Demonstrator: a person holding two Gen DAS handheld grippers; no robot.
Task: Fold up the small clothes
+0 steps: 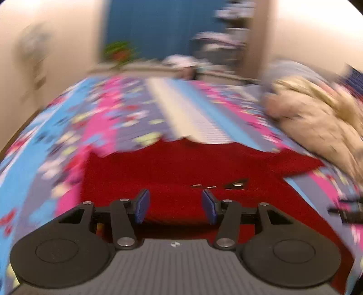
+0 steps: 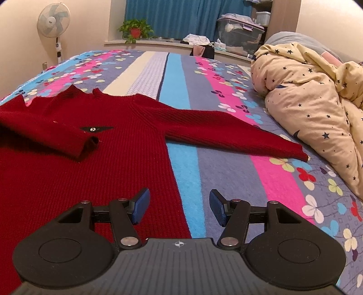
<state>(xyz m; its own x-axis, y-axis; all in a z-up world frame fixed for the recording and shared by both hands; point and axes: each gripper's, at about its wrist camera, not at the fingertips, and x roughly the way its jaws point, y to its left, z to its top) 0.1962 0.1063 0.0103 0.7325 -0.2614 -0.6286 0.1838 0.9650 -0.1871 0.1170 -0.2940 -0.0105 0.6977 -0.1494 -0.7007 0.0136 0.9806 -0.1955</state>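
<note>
1. One red sweater (image 2: pixel 68 158), one star-print duvet (image 2: pixel 317 102), one fan (image 2: pixel 53 21) and one potted plant (image 2: pixel 135 29) show.
2. The right gripper (image 2: pixel 179 207), jaws wide and empty, hangs over the sweater's hem edge; the sweater fills the frame's left, one sleeve (image 2: pixel 238 136) stretched right, the other folded across the chest.
3. The left gripper (image 1: pixel 175 206) (view blurred) is also wide, the sweater (image 1: pixel 181 168) under it.
4. A striped floral bedspread (image 2: pixel 226 181) lies beneath; blue curtains (image 2: pixel 181 15) hang at the top.
</note>
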